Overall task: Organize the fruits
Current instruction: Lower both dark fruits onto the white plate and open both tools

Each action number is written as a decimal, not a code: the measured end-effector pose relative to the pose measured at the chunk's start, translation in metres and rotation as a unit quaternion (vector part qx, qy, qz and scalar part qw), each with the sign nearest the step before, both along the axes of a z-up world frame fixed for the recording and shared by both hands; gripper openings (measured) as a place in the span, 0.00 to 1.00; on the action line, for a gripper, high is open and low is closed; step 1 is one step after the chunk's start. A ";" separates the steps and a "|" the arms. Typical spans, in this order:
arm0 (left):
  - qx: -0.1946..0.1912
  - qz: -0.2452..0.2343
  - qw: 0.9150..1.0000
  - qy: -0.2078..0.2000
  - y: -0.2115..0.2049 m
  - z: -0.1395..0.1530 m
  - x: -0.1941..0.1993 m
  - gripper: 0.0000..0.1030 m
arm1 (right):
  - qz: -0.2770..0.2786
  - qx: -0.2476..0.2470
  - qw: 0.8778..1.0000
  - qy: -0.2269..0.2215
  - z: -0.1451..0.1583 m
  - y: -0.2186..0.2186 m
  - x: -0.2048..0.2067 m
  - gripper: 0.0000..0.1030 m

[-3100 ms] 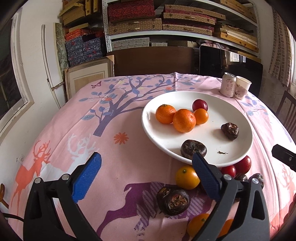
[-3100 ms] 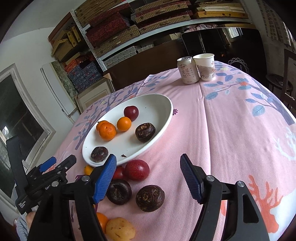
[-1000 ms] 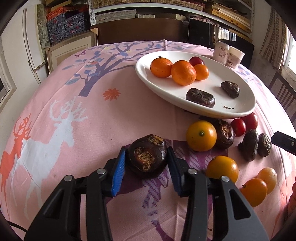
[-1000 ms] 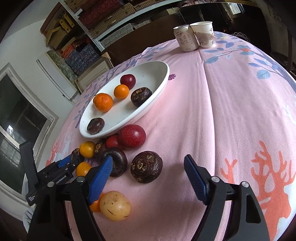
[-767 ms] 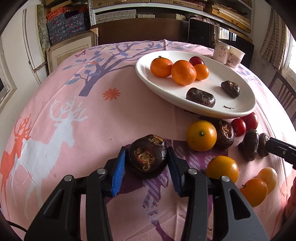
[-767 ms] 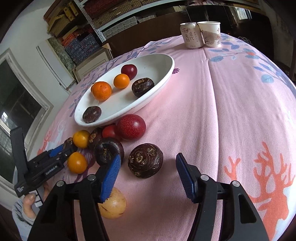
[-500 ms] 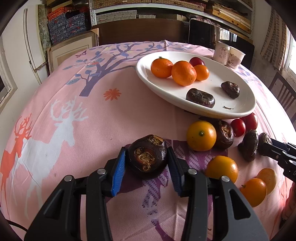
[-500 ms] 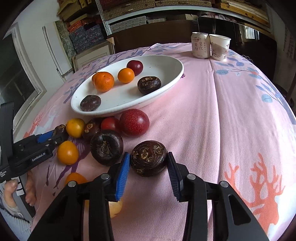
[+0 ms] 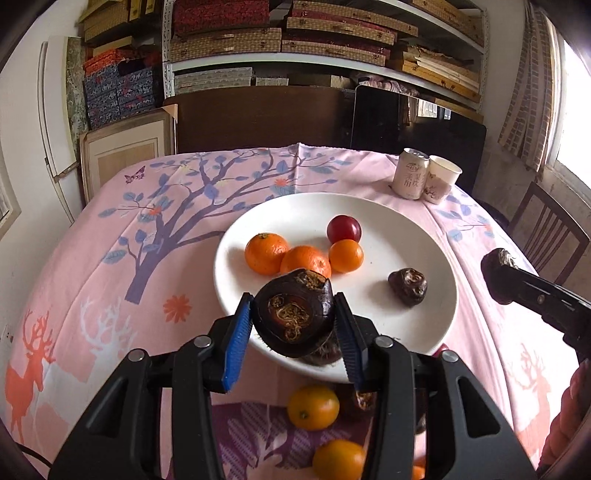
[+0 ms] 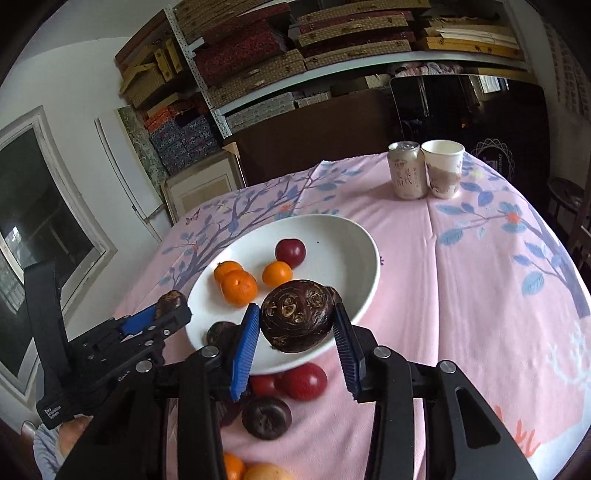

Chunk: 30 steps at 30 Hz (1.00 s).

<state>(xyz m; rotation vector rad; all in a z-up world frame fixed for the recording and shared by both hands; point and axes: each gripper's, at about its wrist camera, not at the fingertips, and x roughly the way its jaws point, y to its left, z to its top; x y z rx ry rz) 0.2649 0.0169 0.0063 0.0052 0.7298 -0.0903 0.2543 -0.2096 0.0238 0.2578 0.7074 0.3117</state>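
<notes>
My left gripper (image 9: 294,334) is shut on a dark water chestnut (image 9: 294,317) and holds it above the near rim of the white plate (image 9: 417,229). My right gripper (image 10: 295,332) is shut on another dark water chestnut (image 10: 297,314), lifted over the plate's near edge (image 10: 364,243). On the plate lie three oranges (image 9: 266,253), a red plum (image 9: 344,228) and a water chestnut (image 9: 407,286). Loose oranges (image 9: 313,407), red plums (image 10: 306,380) and a water chestnut (image 10: 266,417) lie on the cloth below the plate.
A can (image 10: 405,173) and a paper cup (image 10: 443,172) stand at the table's far right. A pink patterned cloth (image 9: 110,280) covers the table. Shelves of boxes (image 9: 295,33) stand behind; a wooden chair (image 9: 550,230) is at the right.
Both grippers have lifted their water chestnuts off the cloth and moved forward over the plate's near edge. The right gripper closed on its chestnut during the last second.
</notes>
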 end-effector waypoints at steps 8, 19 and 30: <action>0.001 0.009 1.000 0.029 0.008 -0.028 0.026 0.54 | 0.018 -0.005 1.000 0.020 -0.030 0.027 0.033 0.49; 0.021 0.029 0.999 0.004 0.016 -0.028 -0.016 0.86 | -0.024 0.029 0.999 0.010 -0.035 -0.007 0.005 0.65; 0.030 0.017 0.999 0.039 0.017 -0.045 -0.031 0.90 | -0.040 0.053 0.997 0.040 -0.045 -0.023 0.000 0.72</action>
